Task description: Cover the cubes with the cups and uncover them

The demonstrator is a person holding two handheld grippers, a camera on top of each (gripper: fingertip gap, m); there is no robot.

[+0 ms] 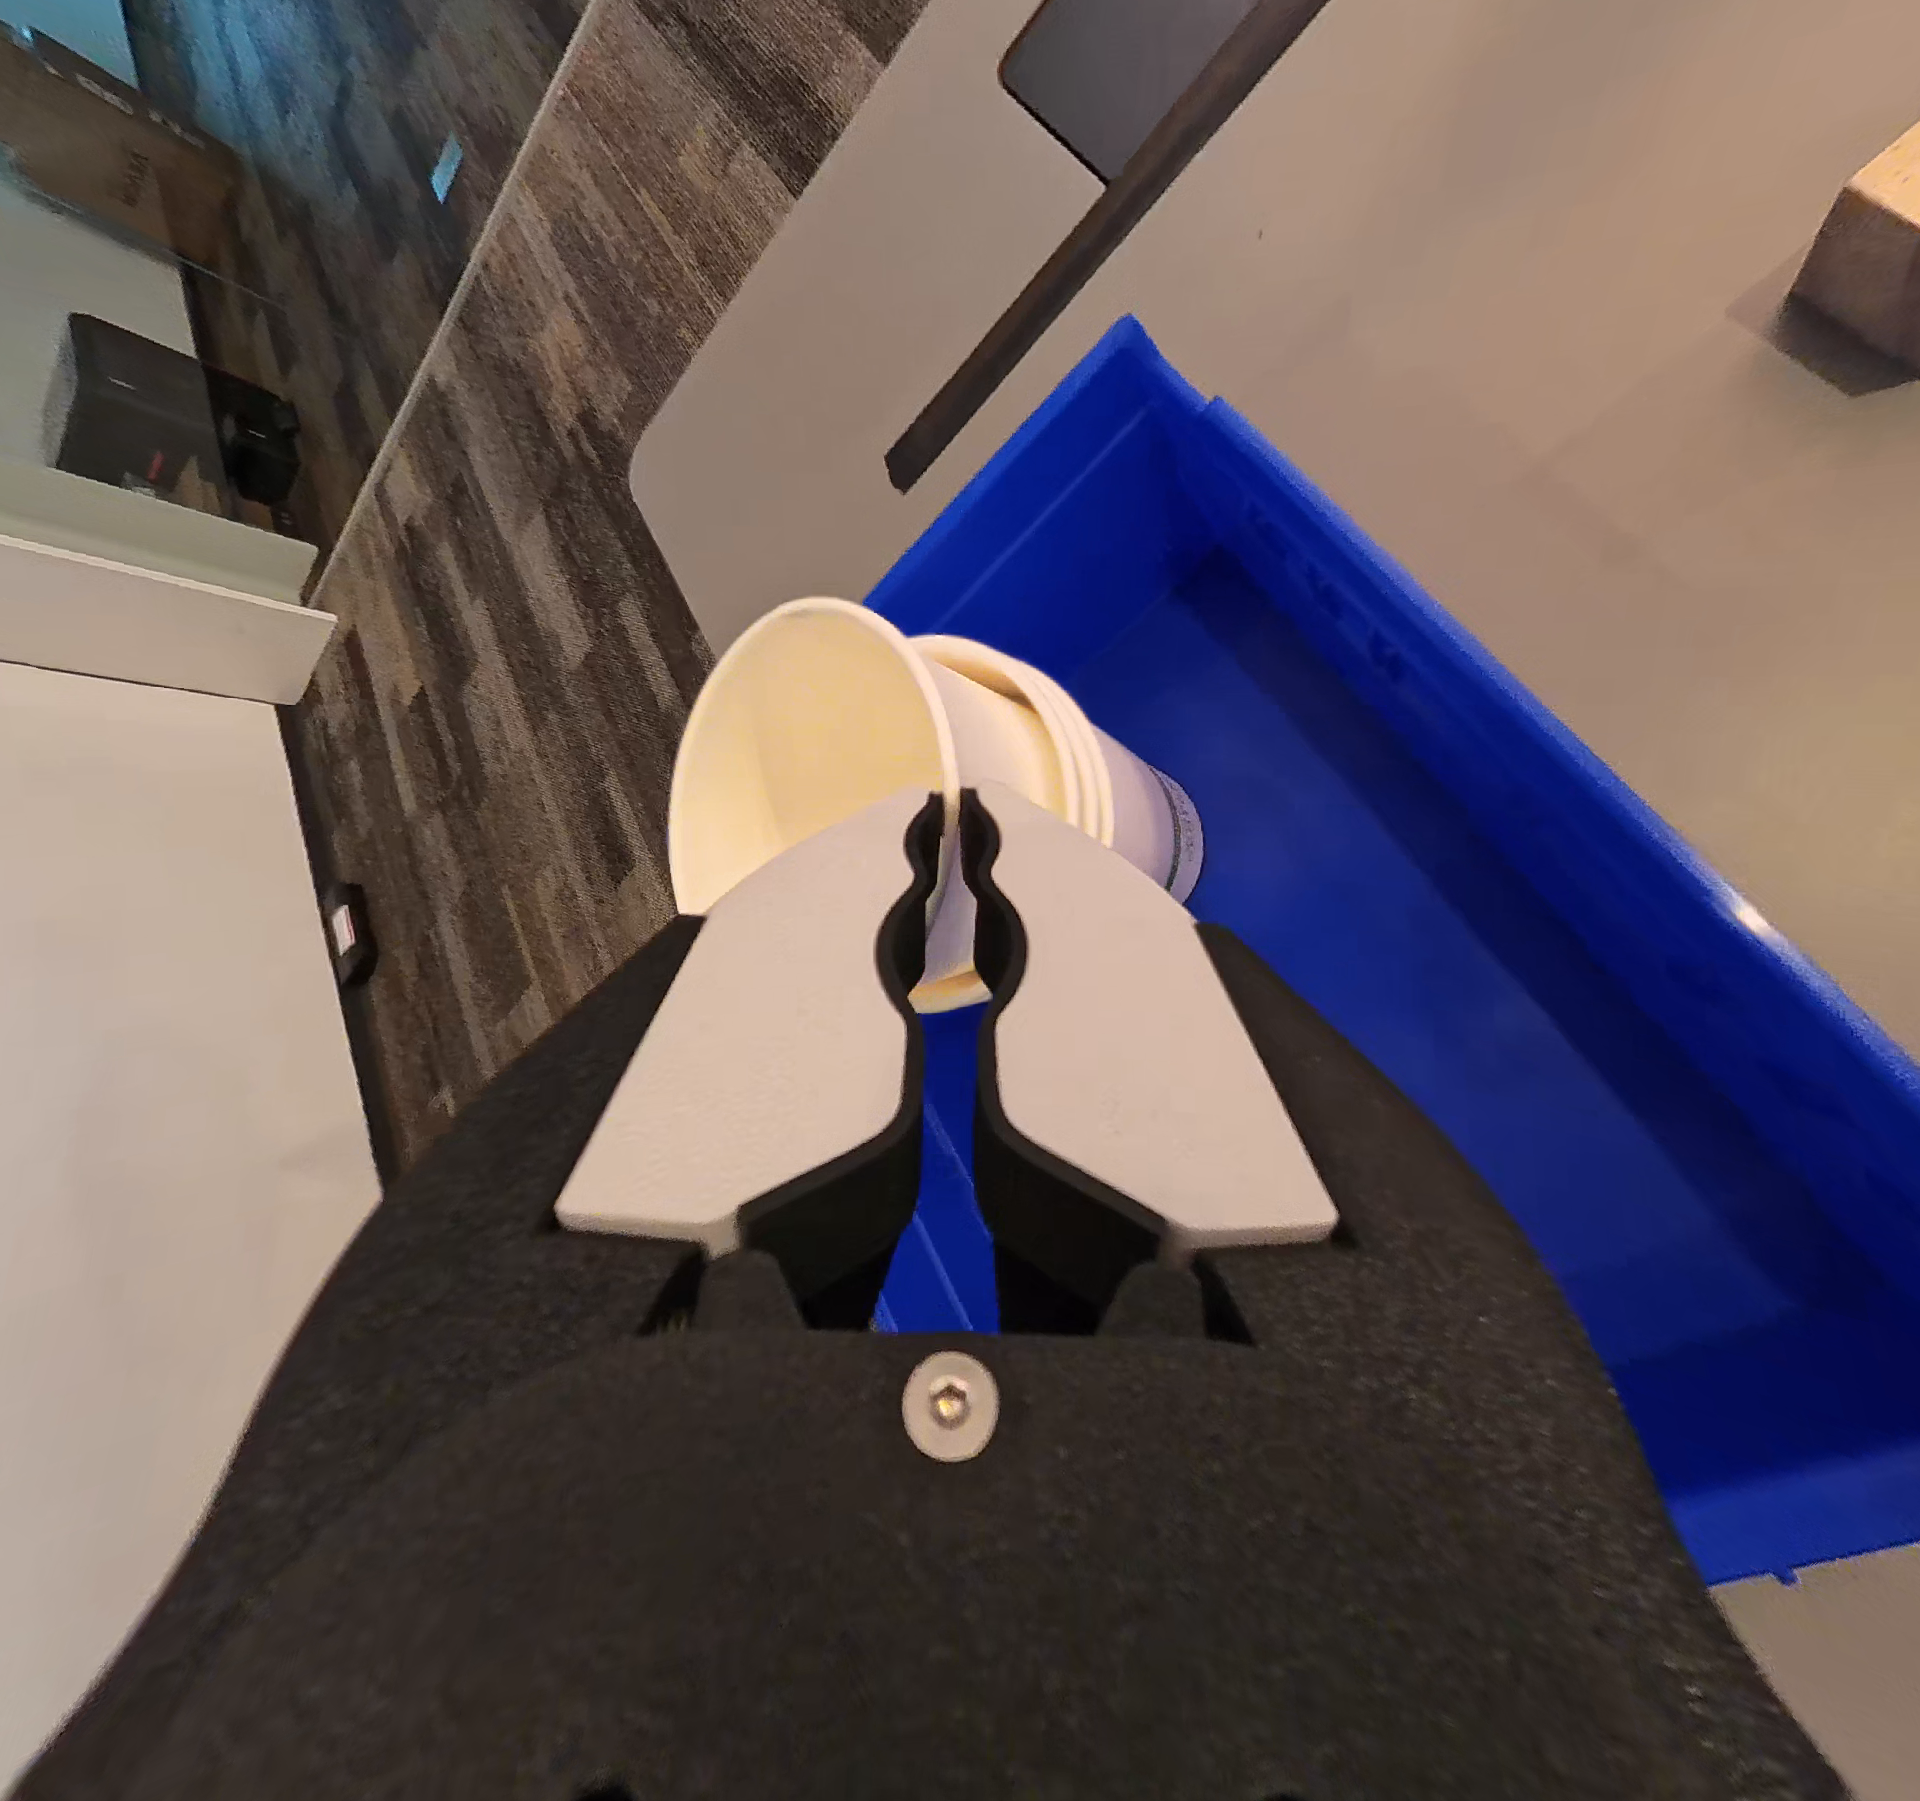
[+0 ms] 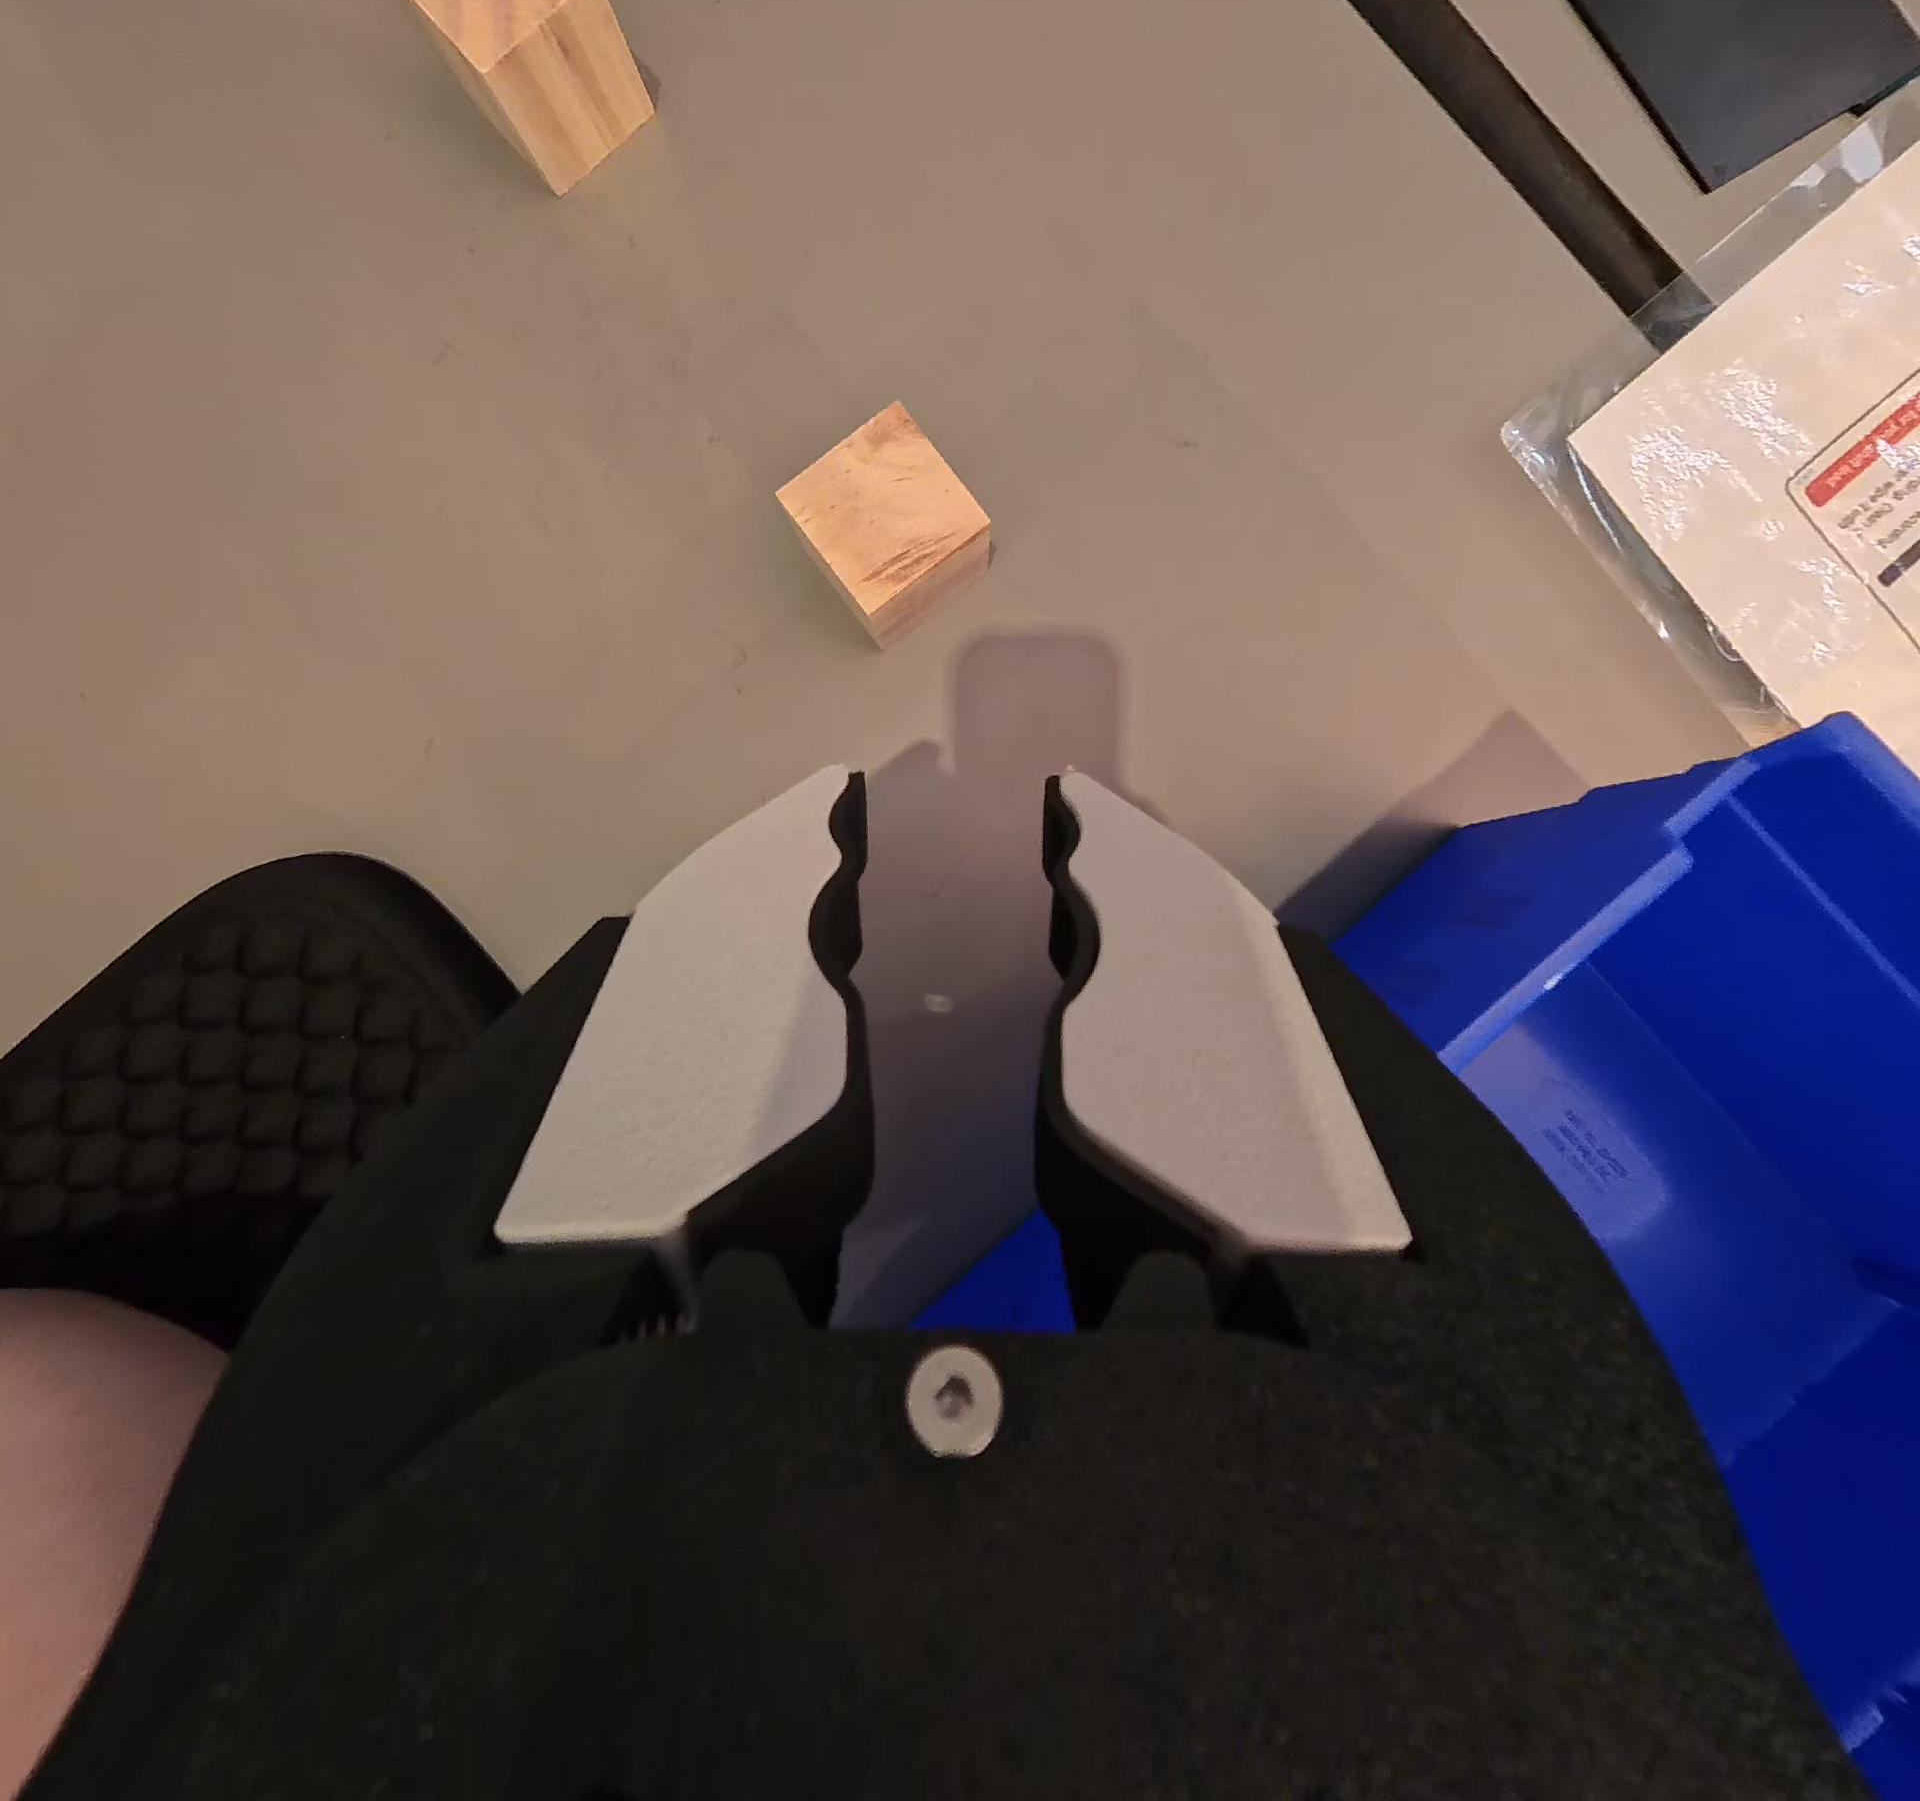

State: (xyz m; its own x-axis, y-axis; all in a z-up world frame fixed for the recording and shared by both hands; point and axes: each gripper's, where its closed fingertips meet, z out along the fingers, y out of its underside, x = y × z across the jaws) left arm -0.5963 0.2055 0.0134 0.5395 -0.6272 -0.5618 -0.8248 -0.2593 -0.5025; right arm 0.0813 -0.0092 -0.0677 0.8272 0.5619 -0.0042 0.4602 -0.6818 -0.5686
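Left gripper (image 1: pixel 954 801) has its fingers pressed onto the wall of a white paper cup (image 1: pixel 810 754), pinching it at the rim; the cup lies tipped on its side in the air, its open mouth facing the camera. Just behind it, a stack of white cups (image 1: pixel 1091 775) leans inside the blue bin (image 1: pixel 1558 816), and whether the held cup touches the stack I cannot tell. Beyond the bin, a wooden cube (image 1: pixel 1870 265) sits on the grey table (image 1: pixel 1455 193) near the picture's right edge.

Right gripper (image 2: pixel 954 785) hangs over the table with its fingers spread and nothing between them. Just ahead stands one wooden cube (image 2: pixel 883 520); a second, taller-looking wooden block (image 2: pixel 520 26) stands well beyond it. The bin's corner lies beside the gripper, with a plastic-wrapped sheet (image 2: pixel 1714 463) behind it.
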